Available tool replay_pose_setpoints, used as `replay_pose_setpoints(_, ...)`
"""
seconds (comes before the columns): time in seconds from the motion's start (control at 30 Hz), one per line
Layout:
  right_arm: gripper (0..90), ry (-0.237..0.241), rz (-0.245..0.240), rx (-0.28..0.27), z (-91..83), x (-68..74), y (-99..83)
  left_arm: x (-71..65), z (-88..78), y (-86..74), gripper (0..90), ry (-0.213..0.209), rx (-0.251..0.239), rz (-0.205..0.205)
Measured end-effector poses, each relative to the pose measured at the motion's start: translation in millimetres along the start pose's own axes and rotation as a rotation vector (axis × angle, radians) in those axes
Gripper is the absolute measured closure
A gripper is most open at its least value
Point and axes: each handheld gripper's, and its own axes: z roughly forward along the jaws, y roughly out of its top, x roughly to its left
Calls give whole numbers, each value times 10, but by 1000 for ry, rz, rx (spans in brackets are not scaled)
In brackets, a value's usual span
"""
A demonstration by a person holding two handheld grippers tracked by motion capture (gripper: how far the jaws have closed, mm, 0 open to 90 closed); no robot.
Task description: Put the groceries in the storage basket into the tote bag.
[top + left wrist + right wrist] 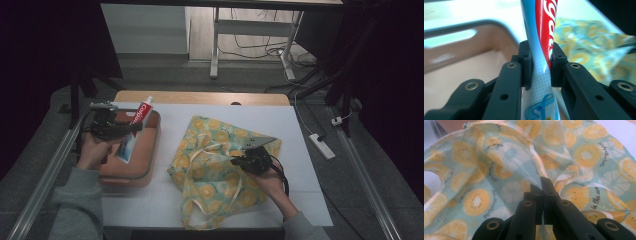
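A red, white and blue toothpaste tube (133, 131) hangs over the salmon-coloured bin (150, 165) at the table's left. My left gripper (131, 128) is shut on the tube's middle, and in the left gripper view the tube (541, 47) is pinched between the two black pads (525, 65). A fabric bag printed with lemon slices (215, 165) lies crumpled at the table's centre. My right gripper (235, 161) is shut on a fold of the bag's edge (534, 162), lifting it slightly.
The white table top (300, 150) has bare room at the right and along the far edge. A power strip (321, 146) and cables lie on the floor to the right. A desk frame stands beyond the table.
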Motion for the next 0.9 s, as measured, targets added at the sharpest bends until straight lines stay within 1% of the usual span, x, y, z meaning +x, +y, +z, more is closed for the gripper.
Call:
replay_pose_setpoints(0.1, 897, 2, -2, -7, -8, 1, 22, -126, 4, 28, 754, -52, -10, 29)
replay_pose_setpoints(0.17, 897, 4, -2, -12, -12, -2, 37, -220, 12, 41, 755, -101, -8, 51)
replay_pose_setpoints(0.23, 897, 5, 0, -16, -17, -4, 54, -341, 23, 55, 754, -140, -9, 77)
replay_pose_setpoints(0.33, 897, 6, 8, -25, -24, -20, 81, -568, 55, 79, 755, -194, 5, 134)
replay_pose_setpoints(0.4, 897, 9, 17, -32, -28, -31, 103, -722, 96, 91, 755, -234, 19, 181)
replay_pose_setpoints(0.43, 897, 10, 18, -35, -31, -37, 114, -793, 129, 92, 754, -266, 29, 195)
replay_pose_setpoints(0.47, 897, 13, 21, -38, -32, -41, 126, -849, 173, 92, 754, -314, 45, 207)
replay_pose_setpoints(0.5, 897, 12, 22, -42, -36, -44, 138, -905, 223, 84, 754, -354, 58, 217)
replay_pose_setpoints(0.53, 897, 13, 23, -44, -39, -48, 150, -966, 274, 75, 754, -375, 73, 228)
replay_pose_setpoints(0.57, 897, 13, 25, -47, -45, -50, 163, -1033, 323, 67, 754, -378, 92, 246)
replay_pose_setpoints(0.63, 897, 14, 26, -55, -56, -52, 185, -1162, 411, 46, 754, -365, 122, 282)
replay_pose_setpoints(0.7, 897, 14, 22, -62, -65, -50, 203, -1272, 494, 25, 754, -374, 150, 310)
replay_pose_setpoints(0.73, 897, 16, 23, -62, -71, -48, 211, -1338, 541, 10, 755, -376, 164, 326)
replay_pose_setpoints(0.77, 898, 17, 19, -65, -76, -48, 217, -1378, 567, 3, 754, -373, 174, 339)
replay_pose_setpoints(0.8, 897, 17, 19, -66, -78, -48, 221, -1432, 603, -7, 754, -366, 186, 357)
replay_pose_setpoints(0.9, 897, 17, 20, -69, -91, -54, 228, -1573, 713, -41, 754, -324, 228, 416)
